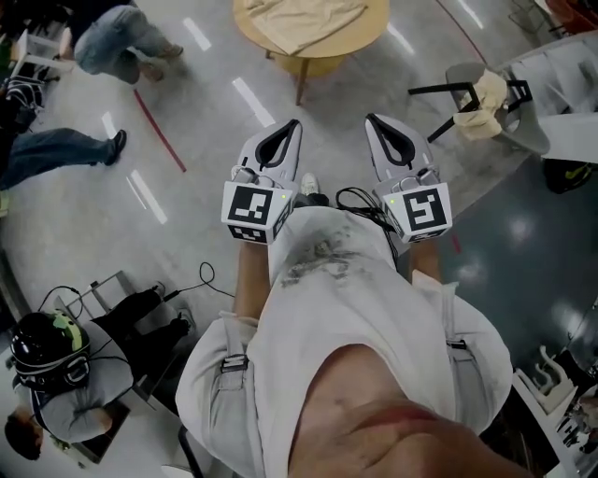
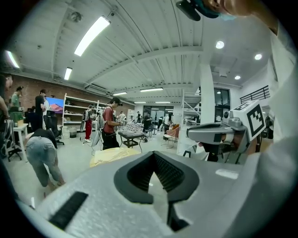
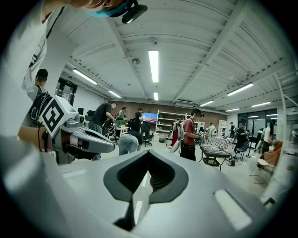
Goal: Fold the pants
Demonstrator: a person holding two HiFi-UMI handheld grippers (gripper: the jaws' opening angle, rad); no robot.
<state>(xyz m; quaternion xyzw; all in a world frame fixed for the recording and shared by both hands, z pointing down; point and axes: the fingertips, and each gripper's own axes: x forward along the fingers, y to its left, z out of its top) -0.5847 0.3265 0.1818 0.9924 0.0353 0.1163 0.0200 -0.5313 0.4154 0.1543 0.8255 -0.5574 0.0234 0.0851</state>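
Note:
The beige pants lie crumpled on a round wooden table at the top of the head view, some way ahead of me. Both grippers are held level in front of my body and point toward that table, well short of it. My left gripper is shut with nothing between its jaws. My right gripper is also shut and empty. In the left gripper view the pants show as a pale yellow heap just past my left gripper, with the right gripper beside it. In the right gripper view, my right gripper has the left gripper at its left.
A chair draped with a pale cloth stands at the right. One person bends over at the far left; another sits at the lower left. A red tape line crosses the floor. A person in red stands by a black table.

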